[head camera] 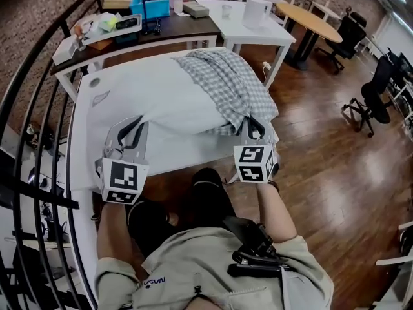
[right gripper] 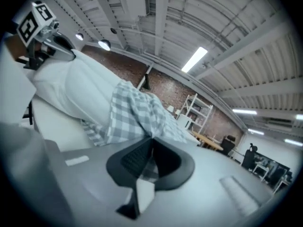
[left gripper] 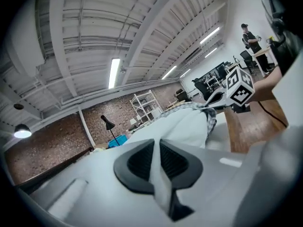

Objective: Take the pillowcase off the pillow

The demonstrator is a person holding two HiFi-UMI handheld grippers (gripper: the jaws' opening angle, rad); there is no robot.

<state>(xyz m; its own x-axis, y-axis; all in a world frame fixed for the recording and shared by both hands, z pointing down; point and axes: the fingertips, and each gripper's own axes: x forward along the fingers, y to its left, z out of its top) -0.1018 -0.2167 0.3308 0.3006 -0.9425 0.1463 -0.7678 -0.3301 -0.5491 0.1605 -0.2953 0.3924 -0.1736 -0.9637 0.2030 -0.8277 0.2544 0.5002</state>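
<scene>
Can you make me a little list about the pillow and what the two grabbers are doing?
place: white table
pillow: white, lying on the table, its left part bare in the head view
pillowcase: grey and white checks, bunched over the pillow's right part
left gripper: shut on the bare pillow's white cloth
right gripper: shut on the pillowcase's near edge
job: not done yet; the pillowcase is only partly off
</scene>
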